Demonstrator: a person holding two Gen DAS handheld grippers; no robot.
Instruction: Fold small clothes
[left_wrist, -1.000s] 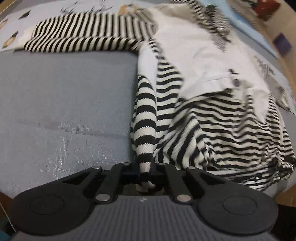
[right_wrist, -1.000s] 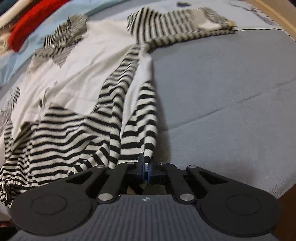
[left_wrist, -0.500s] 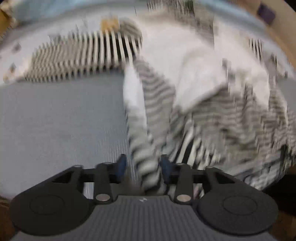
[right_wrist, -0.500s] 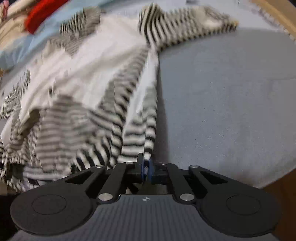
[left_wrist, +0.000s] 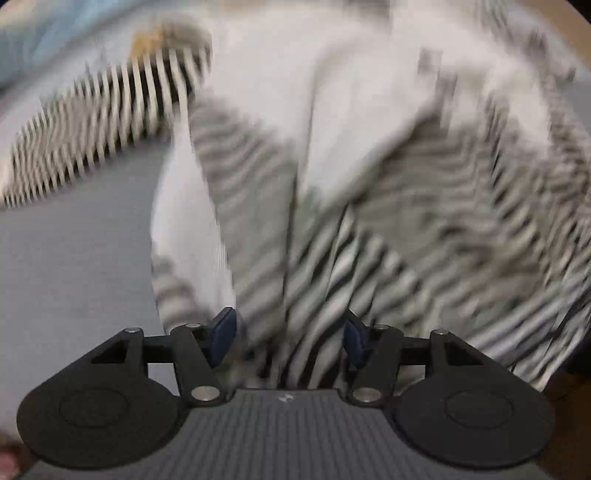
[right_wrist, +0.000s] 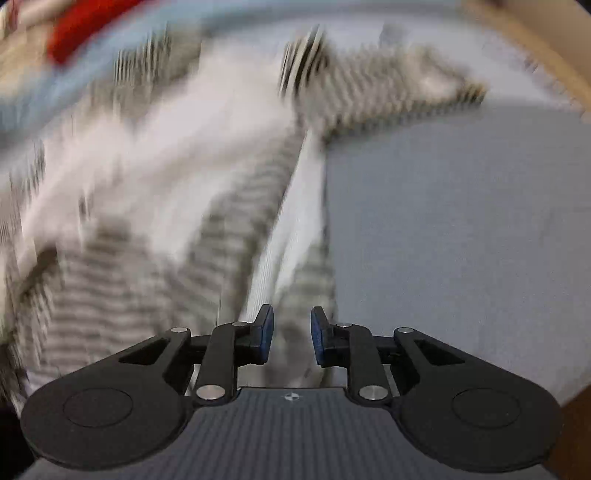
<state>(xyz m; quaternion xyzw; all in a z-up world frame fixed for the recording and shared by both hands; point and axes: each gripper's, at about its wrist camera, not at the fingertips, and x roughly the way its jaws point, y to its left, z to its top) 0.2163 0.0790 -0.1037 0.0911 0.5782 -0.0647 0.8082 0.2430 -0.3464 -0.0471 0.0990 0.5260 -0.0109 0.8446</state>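
Grey bedding (right_wrist: 461, 221) under blurred striped garment (left_wrist: 332, 258); both grippers' jaws just opened, gripping nothing.

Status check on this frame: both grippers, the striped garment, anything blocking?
Left gripper open, jaws just opening, striped cloth loose between. Right gripper open, just opening, hem released. Striped garment lies on the grey surface. Frames blurred; nothing seen blocking.

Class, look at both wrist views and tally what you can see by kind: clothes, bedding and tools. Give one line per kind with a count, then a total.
Striped clothes: 1, the striped top
Red items: 1, a red cloth, too blurred to identify
Grey covers: 1, the grey cover
Tools: 2, left tool and right tool, both open
Total: 5
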